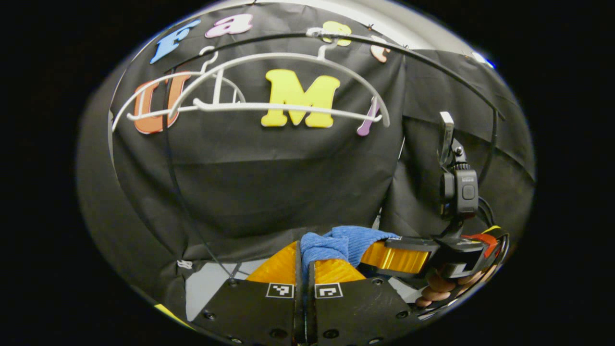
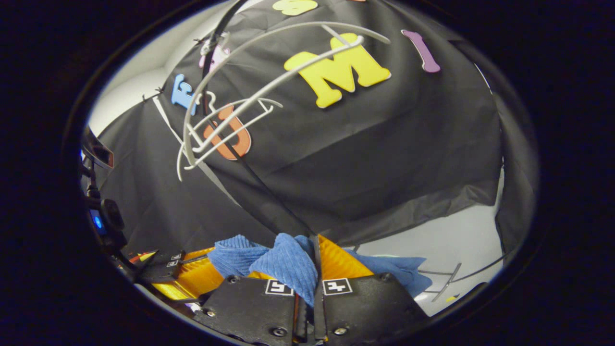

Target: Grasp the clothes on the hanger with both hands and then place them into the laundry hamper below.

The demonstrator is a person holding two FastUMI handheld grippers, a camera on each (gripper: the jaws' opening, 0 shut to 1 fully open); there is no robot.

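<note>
My left gripper (image 1: 304,262) sits at the bottom centre of the left gripper view, its jaws pressed together on a fold of the blue knitted cloth garment (image 1: 343,244), which bunches up just above my fingertips. My right gripper (image 2: 314,269) is low in the middle of the right gripper view, likewise pinched tight on the same blue knit, with more of it trailing off toward the lower right of that frame. In the left gripper view the right gripper appears at the lower right with a hand (image 1: 439,288) wrapped under it, close beside mine, the cloth spanning between us.

The white plastic clothes hangers (image 1: 250,108) hang bare on the thin black rail (image 1: 432,60) in the upper part of the frame, so I judge the garment is already off and the lowering remains. The laundry hamper is not something I can make out; the thin wire rim (image 2: 444,278) at the lower right of the right gripper view might belong to it, but I cannot tell.

The risks as I see them: I hold only small folds, so the knit could slip out of one pinch if my two hands drift apart. The loose tail could drape over the hamper's edge instead of falling inside. Letting go with one side early would leave the cloth swinging from the other.
</note>
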